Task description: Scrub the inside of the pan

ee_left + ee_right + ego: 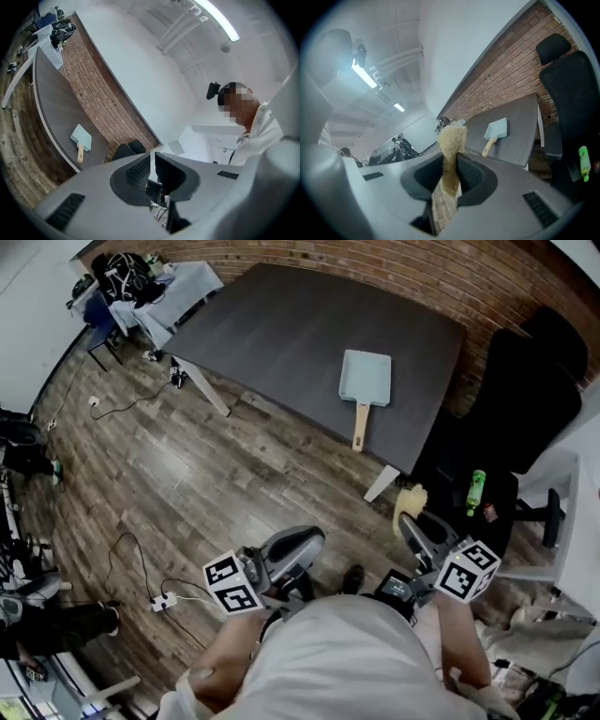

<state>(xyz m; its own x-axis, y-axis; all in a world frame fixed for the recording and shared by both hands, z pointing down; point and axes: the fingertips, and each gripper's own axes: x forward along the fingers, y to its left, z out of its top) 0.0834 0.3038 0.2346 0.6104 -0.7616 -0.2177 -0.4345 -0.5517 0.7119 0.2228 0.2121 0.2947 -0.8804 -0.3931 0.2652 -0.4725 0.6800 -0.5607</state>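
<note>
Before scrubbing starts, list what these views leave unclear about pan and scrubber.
Pan: too small in every view to tell whether its inside is dirty.
Scrubber: right gripper view, lower end hidden between the pads of the right gripper.
Green bottle: head view, label too small to read.

pan [365,377]: pale blue, tan wooden handle | surface [281,334]: dark grey | scrub pad [452,136] in right tool [451,161]: straw-yellow | floor [187,474]: brown wood-grain

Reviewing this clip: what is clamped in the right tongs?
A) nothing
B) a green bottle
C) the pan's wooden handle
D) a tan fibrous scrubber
D: the right gripper view shows the tan fibrous scrubber pinched between the right tongs, while the pan lies apart on the table.
</note>
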